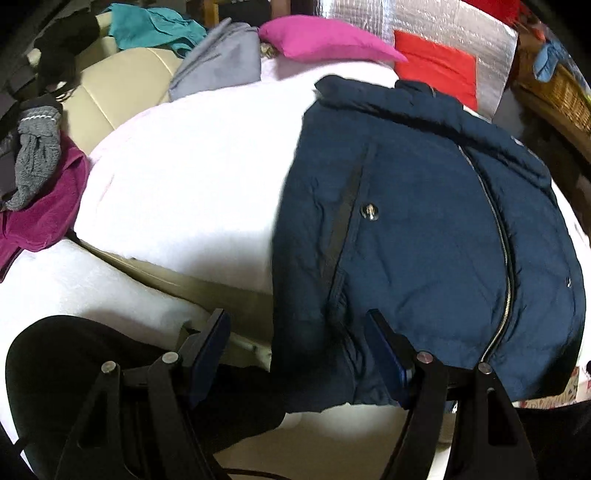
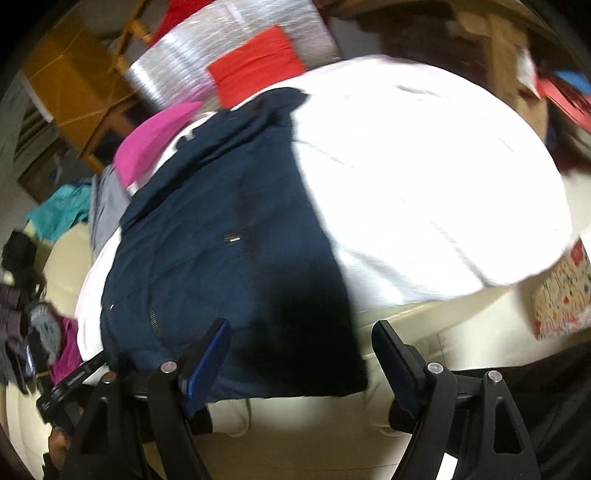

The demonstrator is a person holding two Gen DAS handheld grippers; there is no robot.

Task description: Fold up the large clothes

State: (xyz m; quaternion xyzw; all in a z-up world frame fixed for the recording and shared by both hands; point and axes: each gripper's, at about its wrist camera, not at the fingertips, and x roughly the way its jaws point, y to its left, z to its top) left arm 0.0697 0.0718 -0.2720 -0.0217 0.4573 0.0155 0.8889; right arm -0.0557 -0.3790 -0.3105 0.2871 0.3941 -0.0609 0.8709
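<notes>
The left gripper (image 1: 295, 332) sits nearest the lens, jaws wide with nothing pressed between them; the hem corner of the navy jacket (image 1: 424, 221) lies just beyond and partly between the fingers. The right gripper (image 2: 301, 345) stands likewise wide and empty, poised over the jacket's opposite bottom corner, which hangs near the front edge of the white bed (image 2: 424, 177). The right wrist view is blurred.

The jacket lies flat on the bed, zipped, collar at the far end, hem toward the person.

Judged step: taking hold of the hem at both corners for the first fold. To do it well, each gripper should bite all the padded layers at the corner, not the outer shell alone, and both should close before any lift, so the hem rises level and the zip (image 1: 504, 258) stays straight.

Count: one jacket, two grippers, one pink pillow (image 1: 325, 40), one red cloth (image 1: 436, 62), one teal garment (image 1: 155, 26), one grey garment (image 1: 221, 59), one grey glove (image 1: 37, 155), one magenta garment (image 1: 48, 214).
</notes>
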